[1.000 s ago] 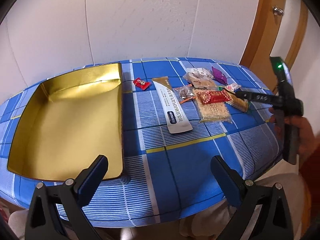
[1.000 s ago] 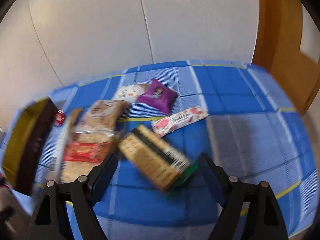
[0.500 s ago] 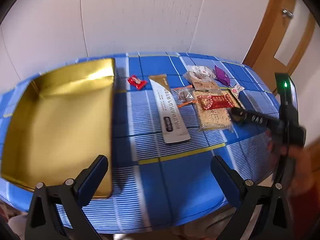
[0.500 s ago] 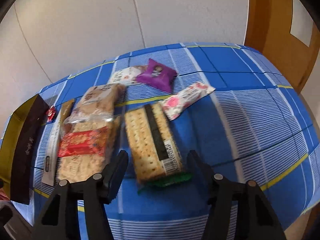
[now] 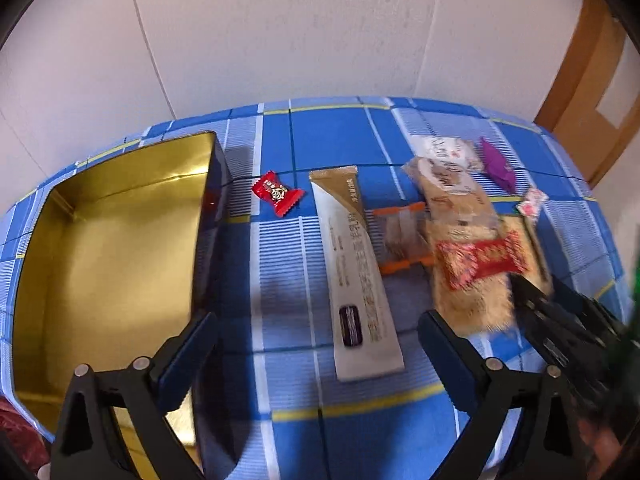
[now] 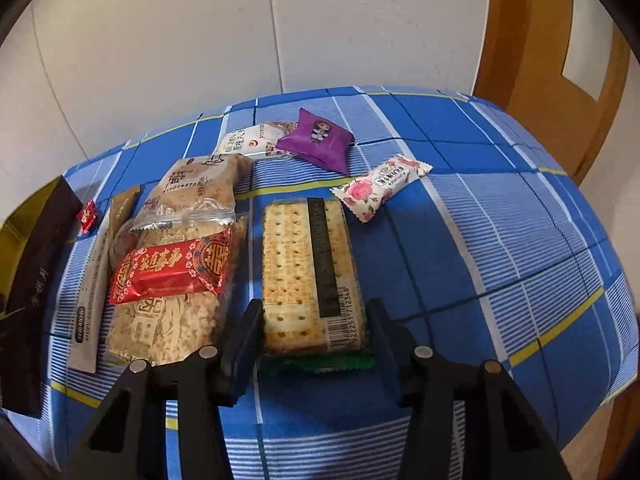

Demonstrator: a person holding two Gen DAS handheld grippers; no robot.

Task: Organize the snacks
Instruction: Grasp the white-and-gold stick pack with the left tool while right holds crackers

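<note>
A gold-lined box [image 5: 112,264] stands open at the table's left. My left gripper [image 5: 316,344] is open and empty, hovering over the long white-and-tan sachet [image 5: 356,276]. A red candy [image 5: 277,193] lies near the box. My right gripper [image 6: 316,328] has its fingers on both sides of the near end of the cracker pack [image 6: 310,268], which lies flat on the cloth; the jaws are still apart. Left of the cracker pack are a red wedding-candy pack [image 6: 172,268] on a rice-crisp bag [image 6: 176,320]. The right gripper shows blurred in the left wrist view [image 5: 560,328].
A purple pouch [image 6: 318,140], a rose-print candy [image 6: 382,186], a white packet [image 6: 252,144] and a tan snack bag [image 6: 200,188] lie behind. An orange-edged packet [image 5: 400,240] lies by the sachet. Blue checked cloth [image 6: 500,240] covers the table. A wooden door [image 6: 560,60] is at right.
My right gripper has moved down and forward and narrowed around the cracker pack's near end. My left gripper has moved forward and right, over the sachet.
</note>
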